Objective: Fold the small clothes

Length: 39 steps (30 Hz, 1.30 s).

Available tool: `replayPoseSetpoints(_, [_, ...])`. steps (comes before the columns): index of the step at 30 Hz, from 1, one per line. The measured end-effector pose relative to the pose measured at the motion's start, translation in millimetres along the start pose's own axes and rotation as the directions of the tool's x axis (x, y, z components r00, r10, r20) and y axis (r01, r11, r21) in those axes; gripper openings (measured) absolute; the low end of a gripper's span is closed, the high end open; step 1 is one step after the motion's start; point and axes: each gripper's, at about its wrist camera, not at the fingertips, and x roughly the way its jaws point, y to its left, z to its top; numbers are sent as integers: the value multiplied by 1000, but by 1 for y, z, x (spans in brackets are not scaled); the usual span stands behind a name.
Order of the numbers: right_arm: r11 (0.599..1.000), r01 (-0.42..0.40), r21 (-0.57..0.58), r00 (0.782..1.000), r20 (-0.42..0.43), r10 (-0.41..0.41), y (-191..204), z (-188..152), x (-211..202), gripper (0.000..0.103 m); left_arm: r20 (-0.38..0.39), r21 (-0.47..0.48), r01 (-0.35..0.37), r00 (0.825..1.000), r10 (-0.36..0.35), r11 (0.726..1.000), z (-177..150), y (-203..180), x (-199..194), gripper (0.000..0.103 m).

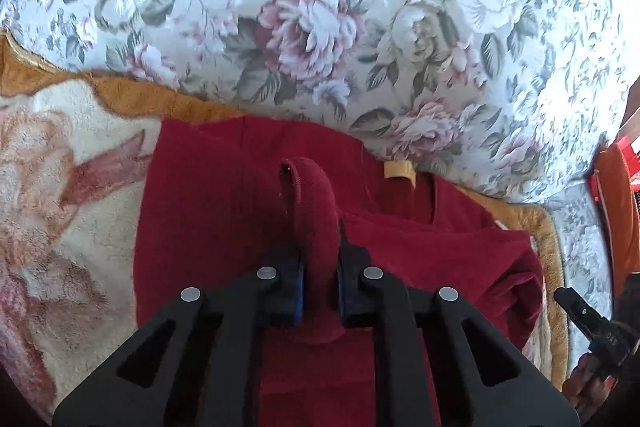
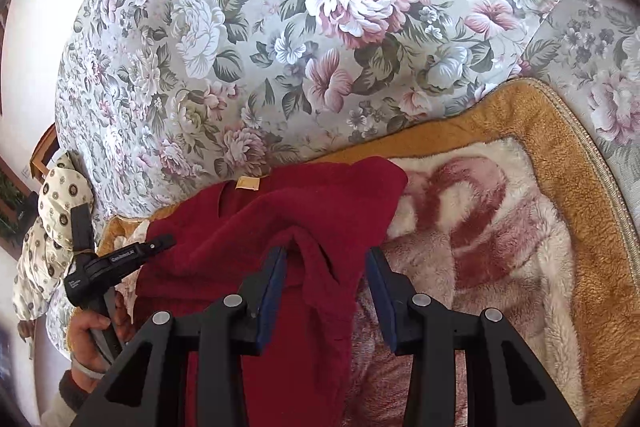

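**Fold under way, not finished**

Broadly, the setting is a sofa with a floral cover (image 1: 360,7), and over its seat lies a plush blanket (image 2: 500,227) with a tan border. On that blanket rests the red garment (image 1: 224,195), its neck and pale label (image 2: 248,183) toward the backrest.

Progress, as I judge it: the garment is only partly folded. One side is drawn over the middle, the cloth sits in loose ridges, and no flat, squared bundle shows. The remaining folds and the smoothing are outstanding.

My left gripper (image 1: 320,281) is pressed together on a raised fold of the red cloth, which stands up as a loop between the pads. My right gripper (image 2: 326,291) stands spread; a peak of the same cloth rises between its fingers, touching the left-hand pad, while the other pad stands clear of it. I therefore record no pinch on that side.

A patterned cloth (image 2: 52,227) lies off the sofa's end, untouched.
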Motion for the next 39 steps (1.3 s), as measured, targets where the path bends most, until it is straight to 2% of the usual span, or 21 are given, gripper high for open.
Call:
replayPoseSetpoints(3, [1000,-21,-13,1000,10,21,8,0,0,40,83,-5,6,997,-5,1000,10,5,-31,10])
replayPoseSetpoints(5, [998,-37,-56,999,3,37,20,-6,5,40,97,-27,-16,995,18,1000,14,16,-38,10])
replayPoseSetpoints(8, [985,-18,-173,1000,-20,15,45,-23,20,40,53,-70,-28,998,32,997,13,32,-28,10])
replayPoseSetpoints(11, [952,4,-306,999,-48,-20,65,-42,39,40,-7,-89,-57,998,57,994,7,38,-11,10])
replayPoseSetpoints(13, [908,79,-411,993,-48,-108,74,-51,54,40,-24,-86,-76,997,75,993,5,38,-4,10])
replayPoseSetpoints(15, [844,197,-499,972,-16,-236,78,-55,68,37,-27,-76,-94,995,92,993,3,38,-1,10])
replayPoseSetpoints(16, [826,217,-520,963,-22,-268,77,-55,73,19,-28,-74,-97,995,95,992,3,38,0,10])
replayPoseSetpoints(17, [828,197,-526,964,-51,-262,75,-55,74,12,-28,-75,-100,995,98,992,2,38,-1,10])
replayPoseSetpoints(19, [851,77,-520,977,-129,-167,75,-59,64,12,-33,-77,-115,993,112,990,2,41,-1,10])
replayPoseSetpoints(20, [844,56,-533,976,-149,-159,75,-64,59,12,-36,-77,-121,992,119,990,1,41,0,10])
replayPoseSetpoints(22, [820,87,-566,962,-167,-217,71,-75,59,12,-45,-79,-125,991,122,989,0,43,1,10])
replayPoseSetpoints(23, [830,87,-551,960,-176,-217,67,-75,57,12,-49,-80,-128,991,125,988,-1,44,1,10])
replayPoseSetpoints(26, [903,12,-430,975,-195,-105,55,-57,40,16,-46,-73,-132,991,129,989,-2,41,-2,10])
replayPoseSetpoints(27, [922,7,-386,981,-174,-80,52,-47,35,18,-44,-73,-130,991,127,989,-1,41,-3,10])
replayPoseSetpoints(28, [940,13,-340,988,-142,-65,47,-37,30,26,-43,-74,-128,991,125,989,-1,41,-3,10])
replayPoseSetpoints(29, [957,29,-288,992,-108,-63,41,-27,27,35,-44,-74,-128,991,125,989,-1,41,-3,10])
replayPoseSetpoints(31, [982,75,-173,994,-68,-88,27,-9,32,42,-48,-70,-136,990,133,988,-1,41,-1,10])
replayPoseSetpoints(34, [987,153,-45,982,-106,-157,5,7,62,42,-58,-60,-145,988,141,988,-2,41,2,10])
replayPoseSetpoints(36, [989,134,-57,980,-140,-140,3,12,82,29,-59,-63,-136,990,132,989,-2,41,1,10])
replayPoseSetpoints(38, [979,182,-87,978,-85,-189,8,20,81,12,-61,-65,-128,990,124,990,-1,42,-1,10])
replayPoseSetpoints(39, [969,222,-110,973,-33,-227,11,23,75,9,-66,-57,-136,989,133,989,-1,41,-1,10])
